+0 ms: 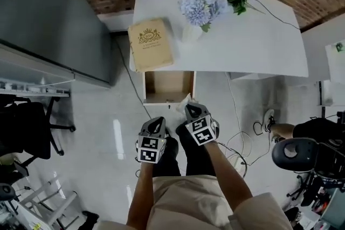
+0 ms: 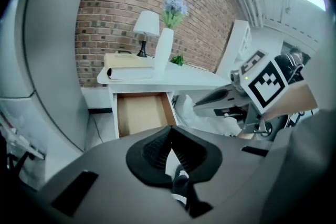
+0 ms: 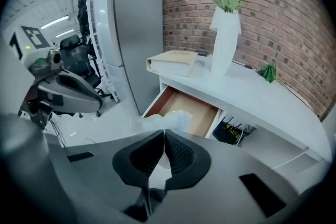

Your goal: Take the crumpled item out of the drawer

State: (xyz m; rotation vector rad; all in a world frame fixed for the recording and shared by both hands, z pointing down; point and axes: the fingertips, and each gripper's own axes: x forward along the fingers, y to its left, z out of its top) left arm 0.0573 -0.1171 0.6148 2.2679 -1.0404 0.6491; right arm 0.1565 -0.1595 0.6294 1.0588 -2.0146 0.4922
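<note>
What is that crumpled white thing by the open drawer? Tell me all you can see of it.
The crumpled white item looks like thin, slightly translucent plastic or paper, bunched into a loose wad. The right hand-held gripper has its jaws closed on the wad's near edge and holds it in the air, just in front of the open wooden drawer and apparently clear of it. Nothing else seems to touch it.

The head view looks steeply down from above the person, with the white rectangular surface (image 1: pixel 259 40) in the upper frame and the open wooden drawer (image 1: pixel 168 86) at centre. The left claw (image 1: pixel 156 122) and right claw (image 1: pixel 194 110) sit just below centre. The left gripper view sits low and near, facing the drawer front from lower centre, with the right claw at its right edge. The right gripper view faces the drawer obliquely, with the left claw at its left edge. All three views share the drawer, the tall white vase of pale blue flowers (image 3: pixel 224 42) and the crumpled white sheet (image 3: pixel 167 120).
</note>
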